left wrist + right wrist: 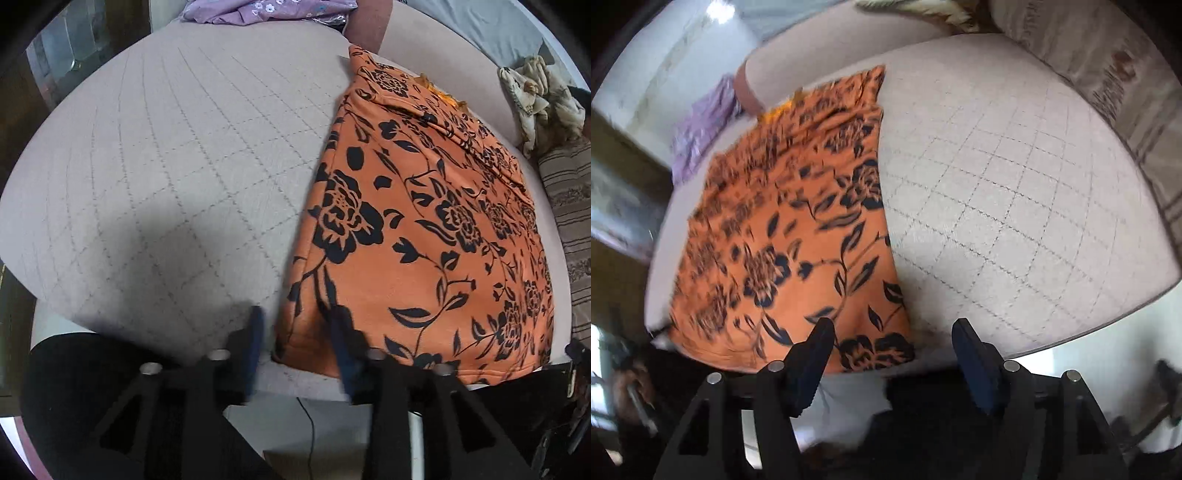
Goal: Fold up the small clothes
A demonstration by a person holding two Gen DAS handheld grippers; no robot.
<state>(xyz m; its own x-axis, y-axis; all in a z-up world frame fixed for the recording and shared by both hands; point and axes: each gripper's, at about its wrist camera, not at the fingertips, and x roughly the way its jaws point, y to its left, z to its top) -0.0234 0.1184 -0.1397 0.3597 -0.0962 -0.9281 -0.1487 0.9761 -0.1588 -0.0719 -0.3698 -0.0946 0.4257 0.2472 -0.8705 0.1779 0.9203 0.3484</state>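
An orange garment with a black flower print [424, 229] lies flat on a quilted beige cushion [166, 177]. In the left wrist view it fills the right half. My left gripper [297, 321] is open, its jaws on either side of the garment's near left corner, just above it. In the right wrist view the garment [798, 236] lies on the left of the cushion [1015, 206]. My right gripper [892, 330] is open and empty over the garment's near right corner.
A purple flowered cloth [266, 9] lies at the far edge; it also shows in the right wrist view [701, 122]. A crumpled cream cloth [539, 99] and a striped pillow [572, 221] lie to the right. The cushion's front edge is just under both grippers.
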